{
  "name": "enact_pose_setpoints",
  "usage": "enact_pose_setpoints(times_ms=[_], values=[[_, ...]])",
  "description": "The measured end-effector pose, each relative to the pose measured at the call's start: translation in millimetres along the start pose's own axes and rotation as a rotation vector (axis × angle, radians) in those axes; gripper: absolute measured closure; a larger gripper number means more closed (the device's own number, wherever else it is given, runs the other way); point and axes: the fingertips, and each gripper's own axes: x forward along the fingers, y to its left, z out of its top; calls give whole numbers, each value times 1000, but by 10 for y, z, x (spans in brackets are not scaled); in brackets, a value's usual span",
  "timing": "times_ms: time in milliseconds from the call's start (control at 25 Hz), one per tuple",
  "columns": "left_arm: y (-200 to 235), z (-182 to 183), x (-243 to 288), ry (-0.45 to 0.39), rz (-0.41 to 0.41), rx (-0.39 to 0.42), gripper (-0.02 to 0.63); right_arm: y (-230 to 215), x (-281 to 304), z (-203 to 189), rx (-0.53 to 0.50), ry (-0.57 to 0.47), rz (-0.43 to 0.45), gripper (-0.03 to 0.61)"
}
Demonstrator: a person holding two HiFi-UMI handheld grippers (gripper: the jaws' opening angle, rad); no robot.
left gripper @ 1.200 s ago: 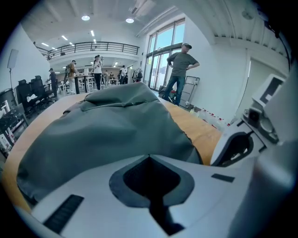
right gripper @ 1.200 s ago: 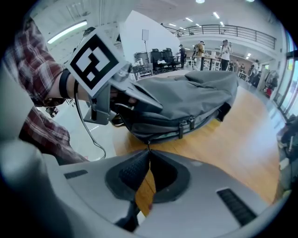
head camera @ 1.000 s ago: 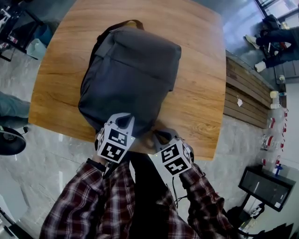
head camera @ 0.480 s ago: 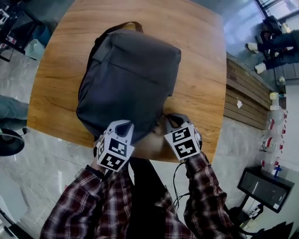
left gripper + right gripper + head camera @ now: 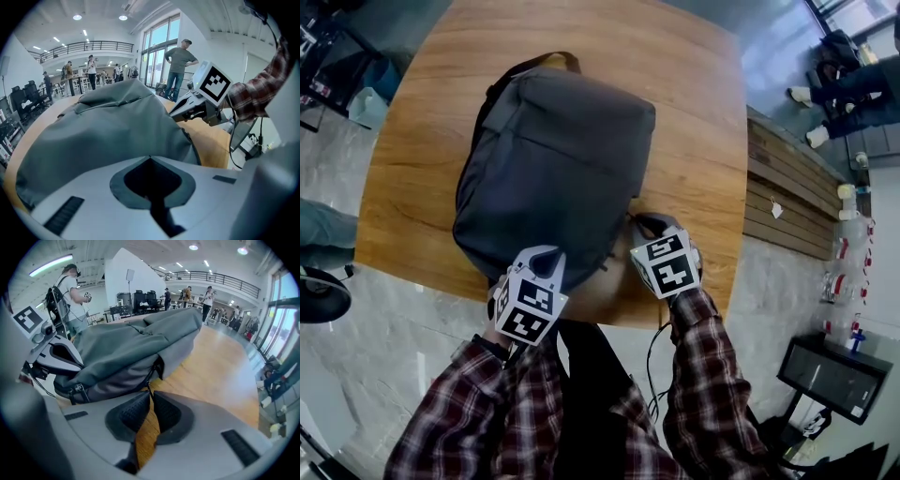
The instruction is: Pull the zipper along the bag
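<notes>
A dark grey backpack (image 5: 553, 169) lies flat on the wooden table (image 5: 694, 141), its carry handle pointing away from me. My left gripper (image 5: 546, 255) is at the bag's near end, and its jaws (image 5: 150, 159) are shut on the bag's grey fabric (image 5: 103, 131). My right gripper (image 5: 642, 223) sits at the bag's near right corner. In the right gripper view its jaws (image 5: 150, 393) pinch the thin zipper pull (image 5: 149, 380), which leads up to a dark gap in the bag's side (image 5: 158, 365). A second zipper slider (image 5: 77, 392) hangs at the left end.
The table's near edge (image 5: 609, 319) runs just under both grippers. A slatted wooden bench (image 5: 787, 187) stands to the right of the table. People stand around the hall, one (image 5: 180, 61) beyond the table and one (image 5: 70, 291) at the left.
My right gripper has moved from the bag's near end rightward and away from me to the bag's right corner. The left gripper has stayed at the near end.
</notes>
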Motion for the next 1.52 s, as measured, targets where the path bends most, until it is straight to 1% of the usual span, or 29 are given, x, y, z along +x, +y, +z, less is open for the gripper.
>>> enact_pose_setpoints(times_ms=[80,160,240,360,440,520,600,680,720,800,880,1080,1520], values=[[13,41,-49,-27,-9,-33,606,-2,-103,23,55,-37,2,554],[62,172,-174,-92,-4,-95,606,-47,-281,34,125,-89,-16,554],[138,431,-369,-190,22,-139,606,-84,-513,80,192,-149,-38,554],[184,1006,-756,-364,54,-159,606,-37,-954,347,259,-284,-73,554],[129,1449,-1047,-489,63,-155,606,50,-1300,659,264,-399,-96,554],[36,1830,-1331,-594,75,-130,606,161,-1649,1005,238,-514,-129,554],[-60,2096,-1600,-672,94,-108,606,291,-1979,1299,202,-612,-161,555],[-155,2270,-1840,-726,106,-89,606,410,-2264,1508,173,-686,-185,557],[-199,2334,-1946,-748,107,-78,606,464,-2383,1585,162,-717,-195,568],[-290,2418,-2121,-781,106,-54,606,573,-2564,1682,147,-764,-199,568],[-383,2470,-2243,-802,103,-29,606,666,-2671,1723,135,-788,-191,568],[-478,2549,-2355,-812,117,26,606,761,-2778,1822,113,-816,-175,569],[-454,2547,-2373,-820,143,29,606,728,-2835,1826,107,-835,-179,569]])
